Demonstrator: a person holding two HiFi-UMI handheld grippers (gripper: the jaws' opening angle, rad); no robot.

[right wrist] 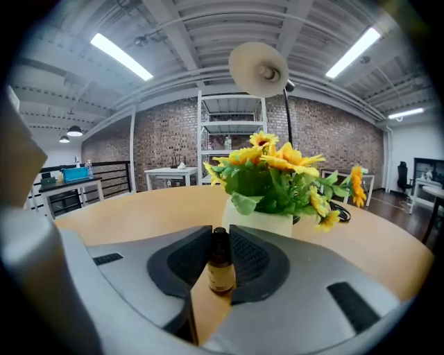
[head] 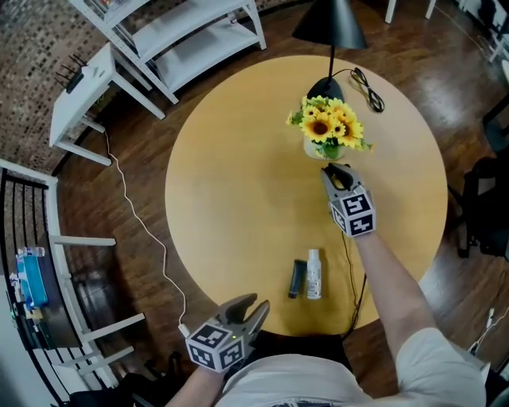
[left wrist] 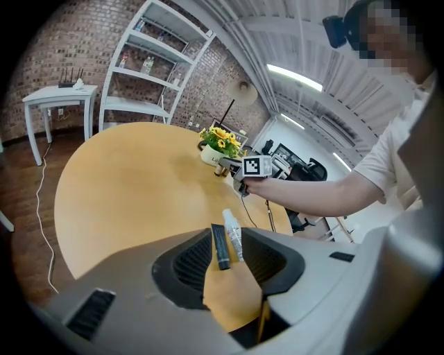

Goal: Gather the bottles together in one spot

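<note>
Right gripper (right wrist: 220, 258) pinching small brown bottle (right wrist: 220, 270) just beside sunflower vase (right wrist: 260, 222). Left gripper (head: 254, 306) hanging with jaws spread, well apart from vase. White bottle (head: 314, 274) and black bottle (head: 297, 278) lying side by side, between vase and left gripper.

1. Bottles x3: black bottle (head: 297, 278), white bottle (head: 314, 273), brown bottle (right wrist: 220, 267).
2. Grippers x2: left gripper (head: 256, 303), right gripper (head: 332, 168).
3. Round table (head: 238, 199) x1.
4. Flower pot (head: 328, 129) x1.
5. Lamp (head: 330, 20) x1.
6. Shelf unit (head: 191, 32) x1, side table (head: 83, 87) x1.

A loft-style office, this. Brick walls (right wrist: 166, 140) and strip lights (right wrist: 121, 55) overhead. White shelving (head: 187, 32), desk chairs (left wrist: 312, 168) beyond.
</note>
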